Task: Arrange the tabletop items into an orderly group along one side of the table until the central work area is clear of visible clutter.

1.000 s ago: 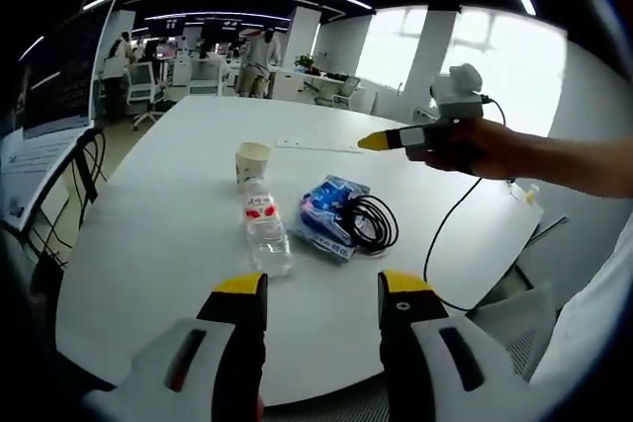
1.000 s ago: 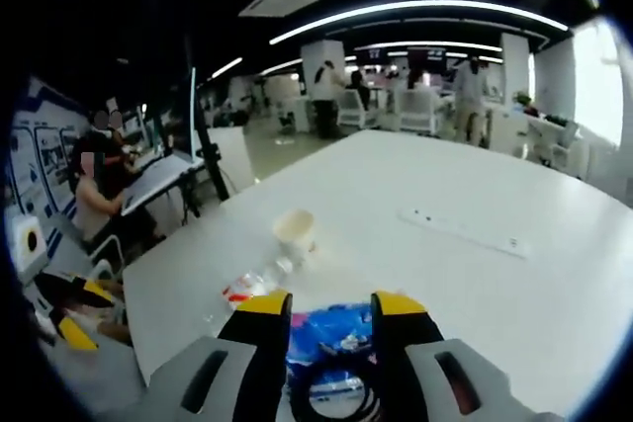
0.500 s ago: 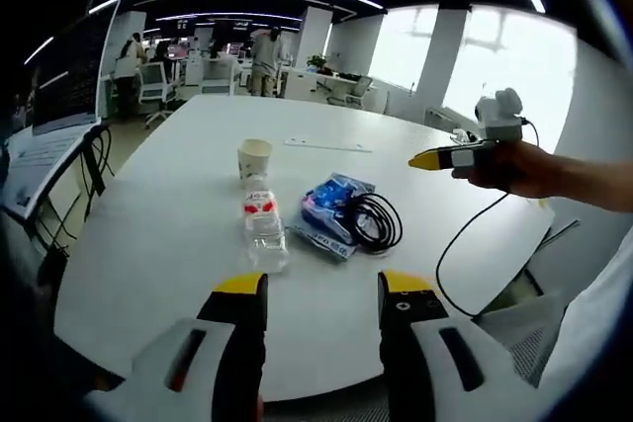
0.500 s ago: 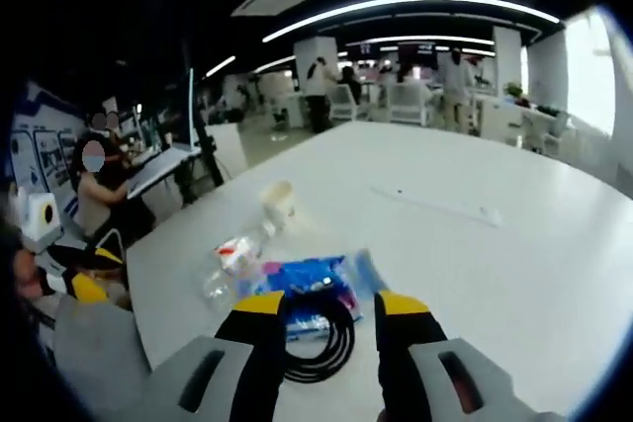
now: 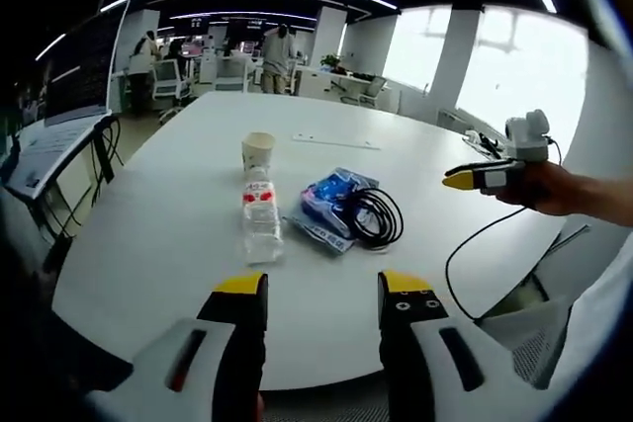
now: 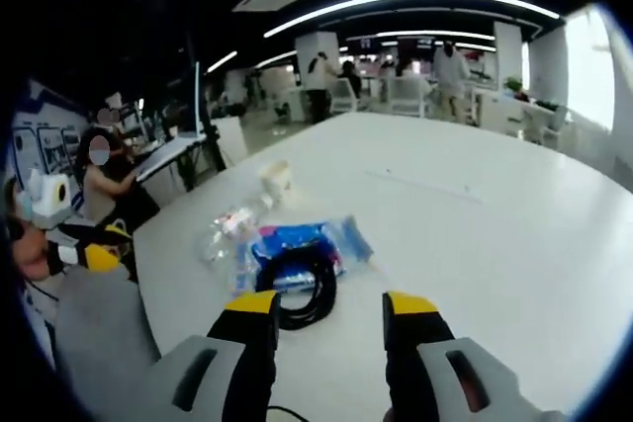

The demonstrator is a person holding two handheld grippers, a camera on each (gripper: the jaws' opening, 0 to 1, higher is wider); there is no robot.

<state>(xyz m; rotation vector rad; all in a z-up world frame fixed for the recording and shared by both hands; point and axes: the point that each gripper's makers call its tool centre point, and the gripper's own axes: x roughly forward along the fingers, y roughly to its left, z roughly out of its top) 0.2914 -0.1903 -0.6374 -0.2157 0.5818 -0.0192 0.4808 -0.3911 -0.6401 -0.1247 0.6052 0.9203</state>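
Observation:
On the white table lie a paper cup, a clear plastic bottle on its side, a blue packet and a coil of black cable resting partly on the packet. My left gripper hangs open near the table's near edge, short of the bottle. The right gripper enters the left gripper view from the right, held in a hand, off the table's side. In the right gripper view my right gripper is open with the cable, packet, bottle and cup ahead.
A white strip lies flat farther back on the table. A thin black cord trails from the right gripper over the table's edge. Desks, chairs and people fill the office behind. A person sits at left.
The right gripper has drawn back and down from over the items to beside the table; in its view the items sit farther away. The left view has barely shifted.

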